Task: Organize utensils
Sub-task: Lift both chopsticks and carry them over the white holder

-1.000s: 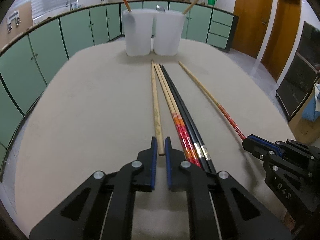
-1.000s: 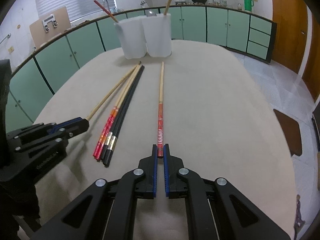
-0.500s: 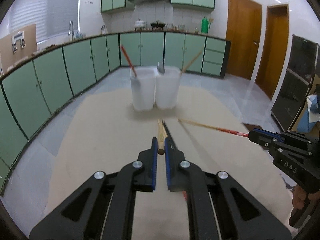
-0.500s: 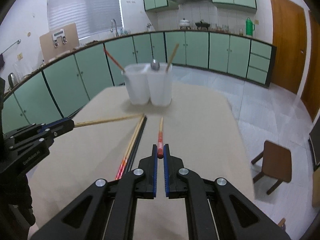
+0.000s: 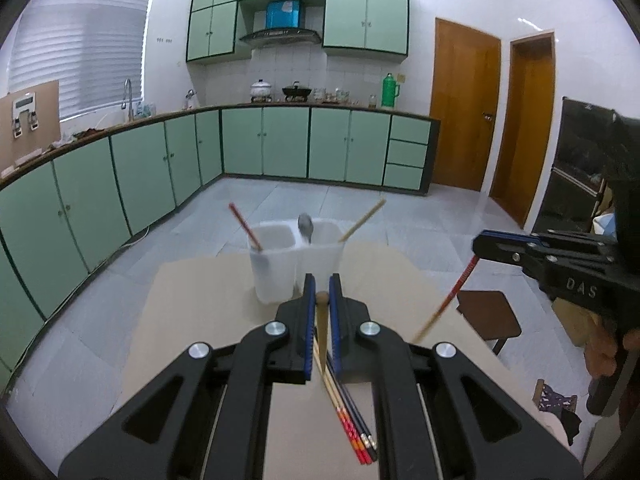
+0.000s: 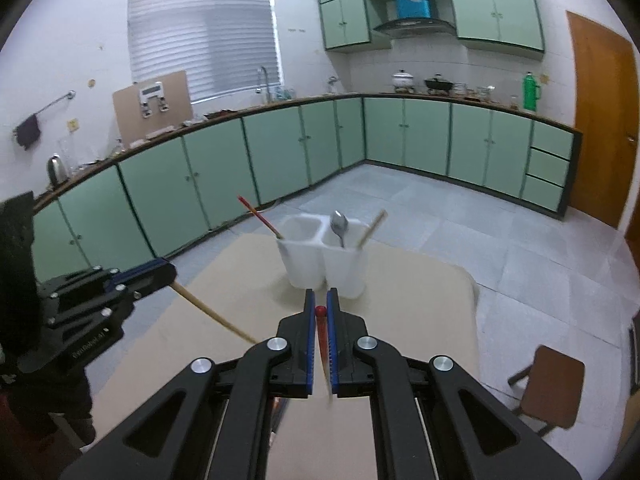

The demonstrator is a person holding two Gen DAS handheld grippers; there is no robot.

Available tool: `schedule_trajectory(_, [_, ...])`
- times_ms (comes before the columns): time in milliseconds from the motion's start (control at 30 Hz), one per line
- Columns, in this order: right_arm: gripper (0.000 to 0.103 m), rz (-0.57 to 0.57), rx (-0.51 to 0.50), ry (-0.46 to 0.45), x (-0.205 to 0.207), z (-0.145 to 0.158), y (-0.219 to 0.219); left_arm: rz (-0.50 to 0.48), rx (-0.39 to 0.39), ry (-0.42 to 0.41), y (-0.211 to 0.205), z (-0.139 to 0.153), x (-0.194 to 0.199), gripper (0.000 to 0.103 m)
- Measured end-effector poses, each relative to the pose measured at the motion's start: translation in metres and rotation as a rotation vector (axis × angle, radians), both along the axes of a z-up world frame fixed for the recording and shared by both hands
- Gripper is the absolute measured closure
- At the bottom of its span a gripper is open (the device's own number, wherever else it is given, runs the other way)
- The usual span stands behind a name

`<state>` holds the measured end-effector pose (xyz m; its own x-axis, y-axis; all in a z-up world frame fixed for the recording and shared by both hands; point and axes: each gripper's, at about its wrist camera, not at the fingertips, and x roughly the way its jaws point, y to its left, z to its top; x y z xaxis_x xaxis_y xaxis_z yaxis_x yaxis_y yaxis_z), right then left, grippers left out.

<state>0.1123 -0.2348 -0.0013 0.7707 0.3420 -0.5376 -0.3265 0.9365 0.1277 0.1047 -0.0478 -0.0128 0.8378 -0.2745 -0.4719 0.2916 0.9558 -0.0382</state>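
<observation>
My left gripper (image 5: 321,294) is shut on a plain wooden chopstick (image 5: 321,320) and holds it high above the table, tip hanging down. My right gripper (image 6: 319,307) is shut on a red-ended chopstick (image 6: 321,330), also lifted. Each gripper shows in the other view, the right gripper (image 5: 486,245) with its red chopstick (image 5: 452,296), the left gripper (image 6: 160,274) with its wooden one (image 6: 212,314). A white two-compartment holder (image 5: 294,264) stands at the table's far end with a red chopstick, a spoon (image 5: 306,226) and a wooden chopstick in it. Several chopsticks (image 5: 352,416) lie on the table below.
The beige table (image 5: 208,320) ends just behind the holder (image 6: 324,260). A brown stool (image 6: 548,384) stands on the tiled floor at the right. Green cabinets line the far walls.
Both grippers have risen well above the table and tilted up, each carrying its chopstick from lying flat to hanging steeply. The holder now looks farther below.
</observation>
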Motion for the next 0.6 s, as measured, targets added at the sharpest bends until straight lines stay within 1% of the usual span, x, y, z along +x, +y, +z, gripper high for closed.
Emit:
schedule_trajectory(167, [0.098,0.047,0.01,-0.028,0.01,0.031,0.003,-0.028,-0.017,-0.04,0.001,0.026,0.006,0.097])
schedule_trajectory(300, [0.098,0.064,0.032,-0.076,0.019,0.06,0.004,-0.028,-0.016,-0.109,0.0,0.054,0.012,0.097])
schedule_trajectory(467, [0.098,0.04,0.049,-0.169,0.044,0.099,0.007,-0.009,-0.021,-0.192,-0.007,0.086,0.03,0.097])
schedule_trajectory(600, [0.098,0.013,0.075,-0.218,0.075,0.12,0.011,0.018,0.013,-0.247,-0.018,0.105,0.056,0.097])
